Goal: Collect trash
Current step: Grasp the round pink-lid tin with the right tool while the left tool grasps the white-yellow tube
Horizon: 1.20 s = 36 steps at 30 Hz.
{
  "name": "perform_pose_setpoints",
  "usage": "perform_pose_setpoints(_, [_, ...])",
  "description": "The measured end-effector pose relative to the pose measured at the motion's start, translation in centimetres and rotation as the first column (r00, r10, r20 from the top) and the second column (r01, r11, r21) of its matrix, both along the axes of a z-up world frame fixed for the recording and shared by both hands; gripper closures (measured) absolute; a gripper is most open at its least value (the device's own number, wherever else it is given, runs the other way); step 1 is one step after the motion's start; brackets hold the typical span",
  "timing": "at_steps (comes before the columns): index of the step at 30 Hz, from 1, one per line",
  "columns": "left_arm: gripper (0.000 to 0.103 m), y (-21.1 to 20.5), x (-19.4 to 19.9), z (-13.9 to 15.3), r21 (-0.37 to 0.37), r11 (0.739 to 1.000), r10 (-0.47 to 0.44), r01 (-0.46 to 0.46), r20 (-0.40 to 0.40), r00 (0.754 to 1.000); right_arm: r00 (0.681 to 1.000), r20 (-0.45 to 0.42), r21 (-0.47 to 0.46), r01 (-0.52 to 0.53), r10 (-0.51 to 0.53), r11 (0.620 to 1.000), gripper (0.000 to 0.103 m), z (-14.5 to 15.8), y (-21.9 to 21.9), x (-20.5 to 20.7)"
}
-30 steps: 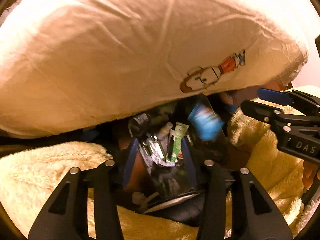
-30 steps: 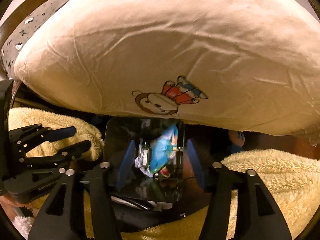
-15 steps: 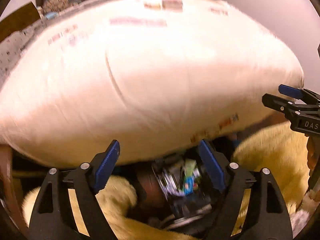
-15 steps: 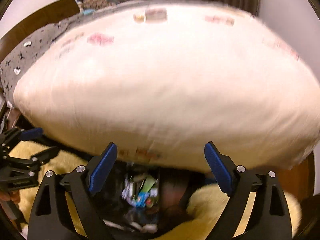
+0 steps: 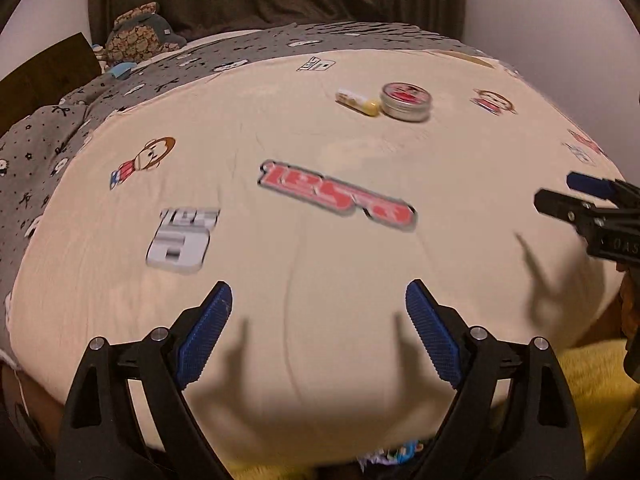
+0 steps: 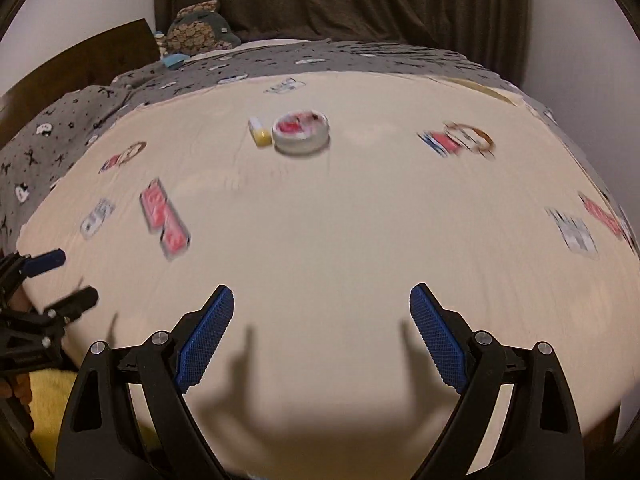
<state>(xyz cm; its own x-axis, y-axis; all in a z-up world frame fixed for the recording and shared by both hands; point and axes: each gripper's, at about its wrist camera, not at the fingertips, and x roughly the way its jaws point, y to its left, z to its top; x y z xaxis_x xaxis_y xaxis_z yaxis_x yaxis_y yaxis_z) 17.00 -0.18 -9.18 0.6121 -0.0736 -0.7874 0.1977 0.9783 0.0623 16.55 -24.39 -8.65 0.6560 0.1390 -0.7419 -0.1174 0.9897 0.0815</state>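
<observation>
Tin (image 5: 406,101) and yellow tube (image 5: 358,102) lie touching on cream bedding (image 5: 320,248); each hand-held gripper gapes empty, left opening.

The left gripper (image 5: 319,330) hangs over the bed (image 5: 320,248), tilted downward, its jaws opening with nothing between the blue pads (image 5: 204,336). The right gripper (image 6: 322,334) hangs beside it over the same bed, likewise tilted down, jaws spread wide and empty.
</observation>
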Motion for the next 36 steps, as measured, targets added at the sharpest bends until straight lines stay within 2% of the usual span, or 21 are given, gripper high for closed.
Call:
perform_pose_setpoints(5, [0.017,0.6,4.5,-0.5,-0.015,1.0,0.022,-0.022,-0.034,0.999,1.0,-0.009,-0.007,-0.009,0.008,1.0,0.013,-0.8,2.2,7.1])
perform_pose_setpoints(9, [0.017,0.8,6.5,-0.5,0.0,1.0,0.019,-0.019,-0.029,0.999,0.999,-0.036,-0.013,-0.001,0.001,1.0,0.013,-1.9,3.6,11.9])
perform_pose_setpoints(17, [0.017,1.4,10.0,-0.9,0.013,1.0,0.022,-0.021,-0.032,0.999,0.997,-0.078,-0.016,0.021,-0.023,1.0,0.013,-3.3,4.8,17.7])
perform_pose_setpoints(20, [0.017,1.4,10.9,-0.8,0.012,1.0,0.025,-0.025,-0.029,0.999,0.997,-0.077,-0.031,0.006,-0.009,1.0,0.016,-3.5,4.9,18.7])
perform_pose_setpoints(22, [0.017,1.3,11.5,-0.8,0.006,1.0,0.024,-0.023,-0.031,0.999,0.997,-0.077,-0.031,-0.005,0.003,0.999,0.032,-3.6,4.9,19.0])
perform_pose_setpoints(25, [0.017,0.7,12.5,-0.8,-0.012,1.0,0.022,-0.022,-0.039,0.999,0.998,-0.069,-0.009,-0.011,0.011,1.0,0.032,-3.4,4.0,18.9])
perform_pose_setpoints(31, [0.016,-2.4,15.8,-1.0,-0.064,0.998,-0.007,0.003,-0.07,0.998,0.998,-0.059,-0.061,0.029,-0.033,0.998,0.032,-2.2,0.6,17.3])
perform_pose_setpoints(36, [0.017,-5.5,19.1,-0.4,-0.081,0.997,0.009,-0.011,-0.035,0.999,0.997,-0.057,-0.104,0.036,-0.043,0.994,0.032,-1.8,-2.4,15.3])
